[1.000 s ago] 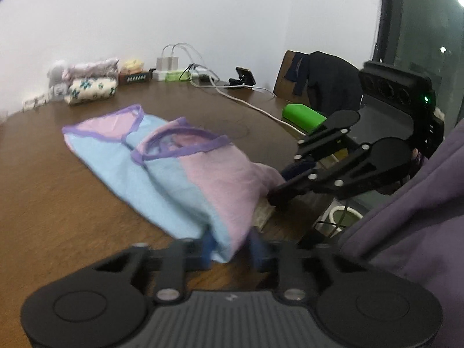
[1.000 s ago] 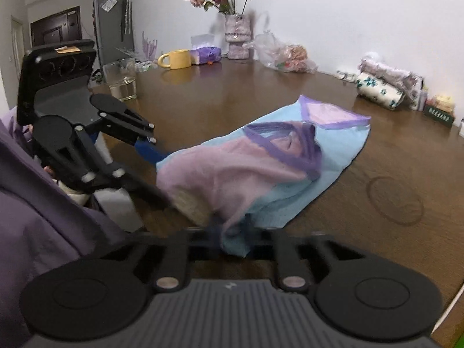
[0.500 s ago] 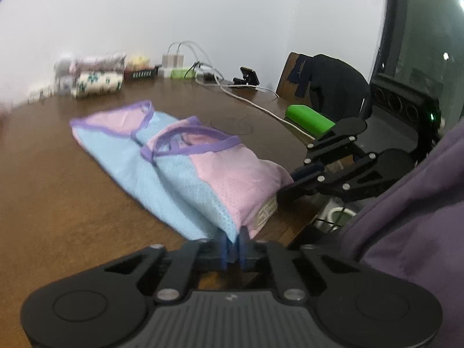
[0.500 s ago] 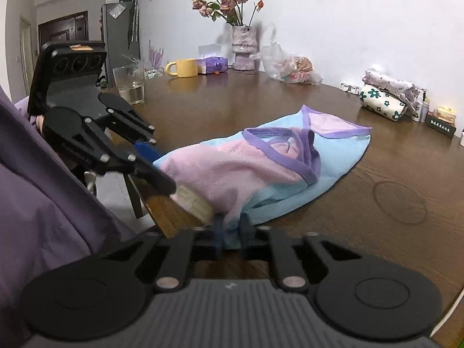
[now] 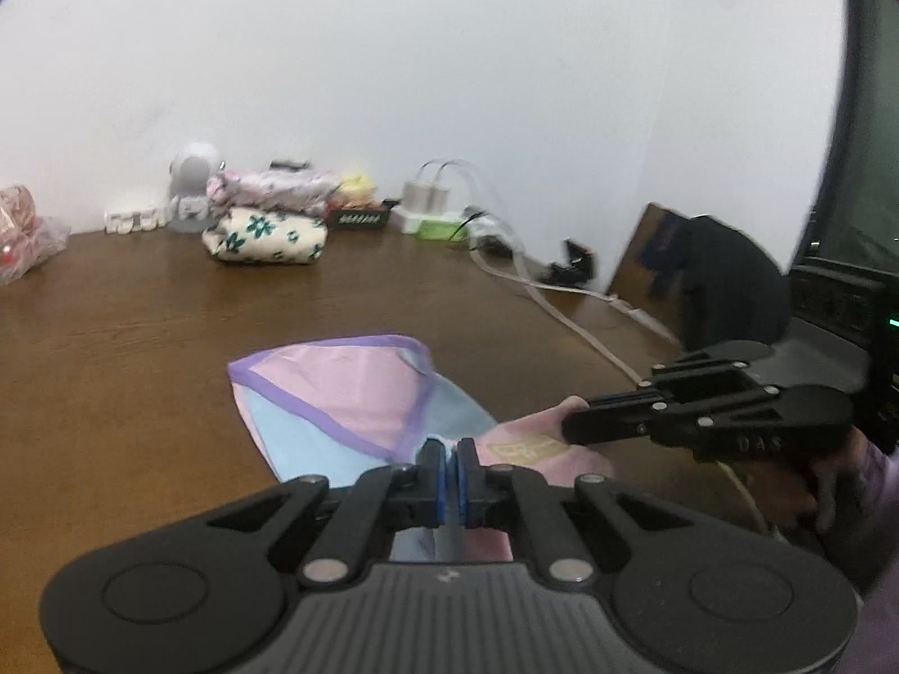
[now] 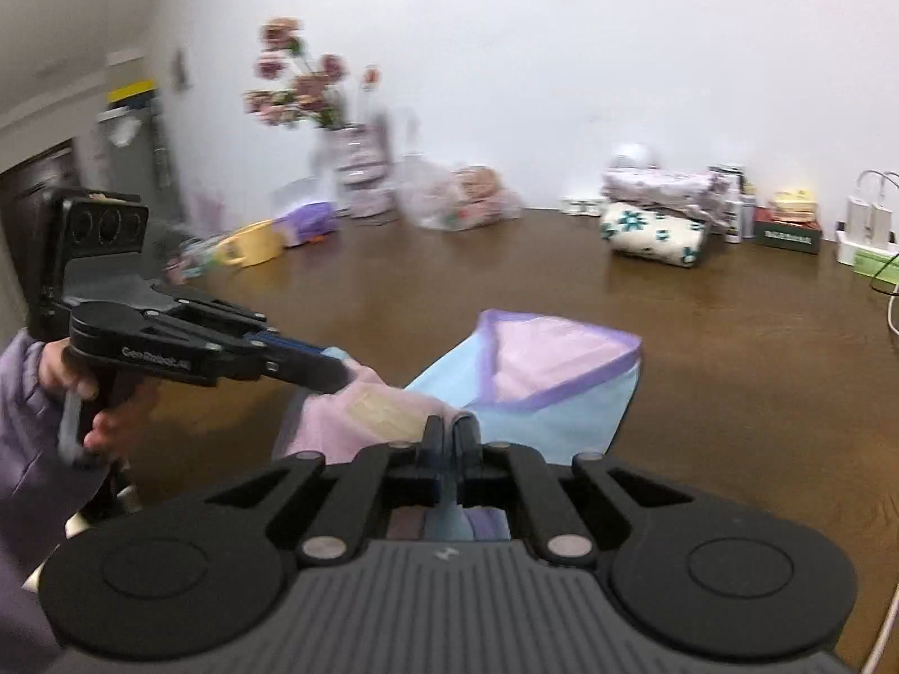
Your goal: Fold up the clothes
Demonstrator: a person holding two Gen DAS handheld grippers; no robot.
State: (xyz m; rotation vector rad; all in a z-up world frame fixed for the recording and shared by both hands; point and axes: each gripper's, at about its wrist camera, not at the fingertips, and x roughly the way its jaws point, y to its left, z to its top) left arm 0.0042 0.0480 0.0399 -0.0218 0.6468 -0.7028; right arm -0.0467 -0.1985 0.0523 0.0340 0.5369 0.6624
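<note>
A small pink and light-blue garment with purple trim (image 5: 348, 393) lies on the brown table (image 5: 112, 348); its far end rests flat and its near end is lifted. My left gripper (image 5: 448, 458) is shut on the garment's near edge. My right gripper (image 6: 451, 432) is shut on the same near edge, beside the left one. The garment shows in the right wrist view (image 6: 556, 376) too. In the left wrist view the right gripper (image 5: 573, 421) comes in from the right, and in the right wrist view the left gripper (image 6: 331, 373) comes in from the left.
Folded clothes (image 5: 264, 236) are stacked at the table's far edge by the wall, with chargers and white cables (image 5: 562, 309) to the right. A flower vase (image 6: 354, 168), a yellow mug (image 6: 253, 247) and a plastic bag (image 6: 466, 202) stand far left. A chair with a dark jacket (image 5: 725, 281) is at right.
Both grippers closed on the garment's near edge and lifted it up and forward toward the far end, folding it over. The views now look farther across the table.
</note>
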